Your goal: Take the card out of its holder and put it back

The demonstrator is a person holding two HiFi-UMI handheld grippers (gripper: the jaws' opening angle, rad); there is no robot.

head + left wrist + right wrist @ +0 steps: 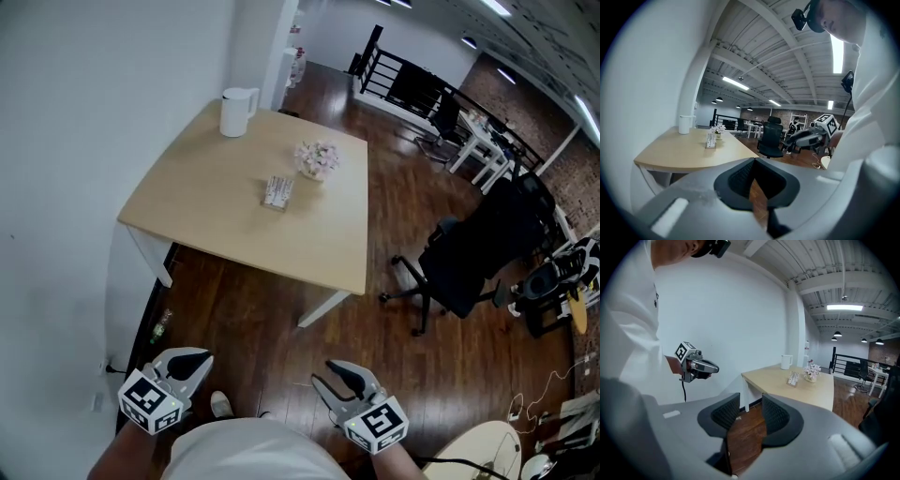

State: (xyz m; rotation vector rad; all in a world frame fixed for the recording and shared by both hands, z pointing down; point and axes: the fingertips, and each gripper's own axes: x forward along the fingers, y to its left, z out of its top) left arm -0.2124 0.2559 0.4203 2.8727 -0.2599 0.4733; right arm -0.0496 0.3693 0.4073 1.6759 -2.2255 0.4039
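Card holder [277,192] stands on the wooden table [211,211] near flowers [317,159]; left gripper [190,361] and right gripper [337,377] hover well apart from it, jaws parted, empty.

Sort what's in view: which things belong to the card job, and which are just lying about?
Job: card holder with its card; left hand-held gripper, open, empty; right hand-held gripper, open, empty.
Lying about: white jug; flower arrangement; office chair.

On table [206,202]: card holder [277,192] centre, flowers [317,159] right, jug [237,112] behind.
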